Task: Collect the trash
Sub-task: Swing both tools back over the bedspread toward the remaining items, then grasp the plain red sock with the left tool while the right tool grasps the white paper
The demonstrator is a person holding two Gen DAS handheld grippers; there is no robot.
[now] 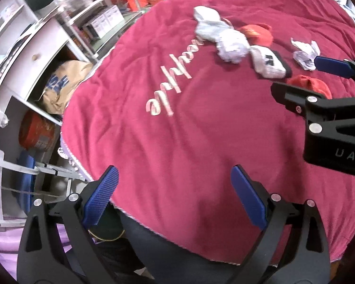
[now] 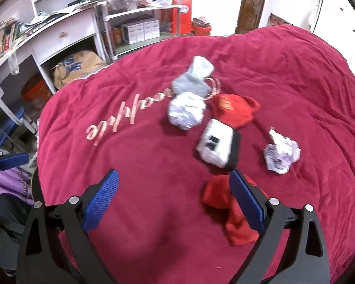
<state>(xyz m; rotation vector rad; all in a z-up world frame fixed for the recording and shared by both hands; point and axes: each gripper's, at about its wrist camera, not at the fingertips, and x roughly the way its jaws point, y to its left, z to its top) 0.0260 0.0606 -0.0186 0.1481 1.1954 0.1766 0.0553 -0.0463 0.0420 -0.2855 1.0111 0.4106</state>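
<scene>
Crumpled paper (image 2: 281, 152) lies on blanket (image 2: 153, 165), lettering unreadable.

Pink script embroidery on the crimson bedspread (image 2: 153, 165), upside down, illegible. "UAS" printed on the right gripper (image 1: 303, 71) body. Sack lettering under the desk unreadable.

Two paper wads lie on your bedspread.
The larger crumpled paper ball (image 2: 185, 112), white with faint print, sits far centre, touching a grey sock behind it. The smaller crumpled paper wad (image 2: 281, 152), white with dark print, lies apart to the right, loosely bunched with a peak sticking up.
</scene>
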